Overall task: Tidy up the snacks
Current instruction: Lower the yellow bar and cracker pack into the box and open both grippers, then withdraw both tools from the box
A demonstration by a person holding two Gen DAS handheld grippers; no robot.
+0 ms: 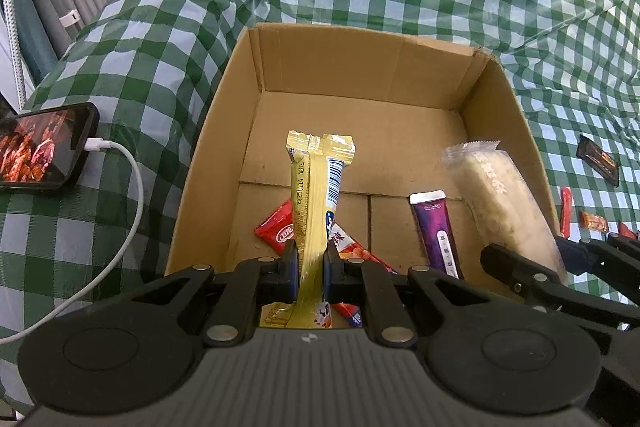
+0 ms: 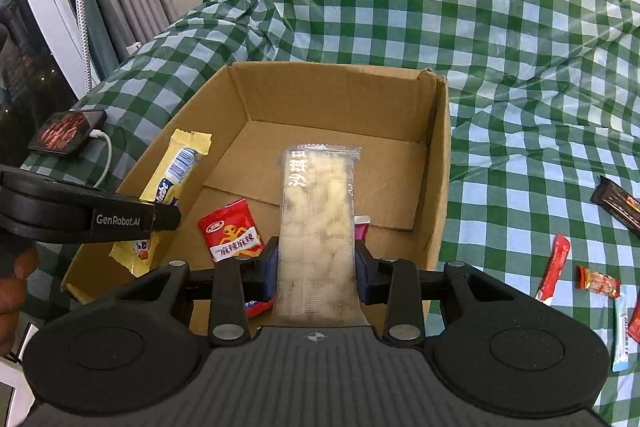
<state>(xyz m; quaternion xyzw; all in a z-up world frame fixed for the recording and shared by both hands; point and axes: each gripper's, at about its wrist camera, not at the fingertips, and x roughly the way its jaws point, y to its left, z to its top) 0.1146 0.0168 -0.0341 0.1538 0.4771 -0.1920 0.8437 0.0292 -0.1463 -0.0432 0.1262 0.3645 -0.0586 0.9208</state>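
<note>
An open cardboard box [image 1: 224, 115] [image 2: 438, 163] sits on a green checked cloth. My left gripper [image 1: 311, 267] is shut on a yellow snack bar [image 1: 314, 195] and holds it over the box's near left part; the bar also shows in the right wrist view [image 2: 176, 171]. My right gripper [image 2: 316, 267] is shut on a clear pack of pale rice crackers [image 2: 318, 227], held over the box's near right side; the pack also shows in the left wrist view [image 1: 500, 203]. A red snack packet [image 1: 278, 229] [image 2: 232, 231] and a purple stick packet [image 1: 434, 231] lie on the box floor.
Several loose snacks lie on the cloth right of the box: a dark bar [image 2: 616, 205], a red stick [image 2: 554, 267], an orange candy [image 2: 600, 283] and a pale blue stick [image 2: 620, 331]. A phone [image 1: 44, 147] on a white cable [image 1: 120, 227] lies left of the box.
</note>
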